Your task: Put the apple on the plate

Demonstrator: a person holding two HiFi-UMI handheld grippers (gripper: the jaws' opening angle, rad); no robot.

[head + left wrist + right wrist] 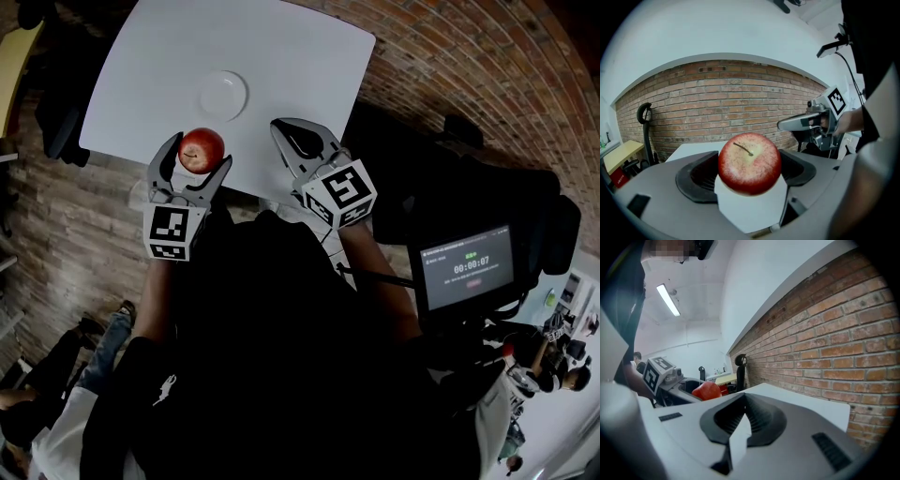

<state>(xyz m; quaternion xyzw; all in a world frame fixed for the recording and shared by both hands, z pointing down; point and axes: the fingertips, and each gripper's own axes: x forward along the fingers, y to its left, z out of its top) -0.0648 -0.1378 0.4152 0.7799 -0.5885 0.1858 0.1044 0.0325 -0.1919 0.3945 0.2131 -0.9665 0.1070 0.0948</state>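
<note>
The head camera looks steeply down from above onto the white tabletop (281, 56), the left tool (199, 150) and the right tool (286, 131). Each tool's camera sits close behind its own jaws, facing the brick wall (717, 103). Each also sees the other tool.

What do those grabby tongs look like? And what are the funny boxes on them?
Both are pale grey plastic, the left tongs and the right tongs, with curved tips lined by ribbed black pads. Behind each sits a white cube printed with black square patterns. The person holding them wears a black top.
</note>
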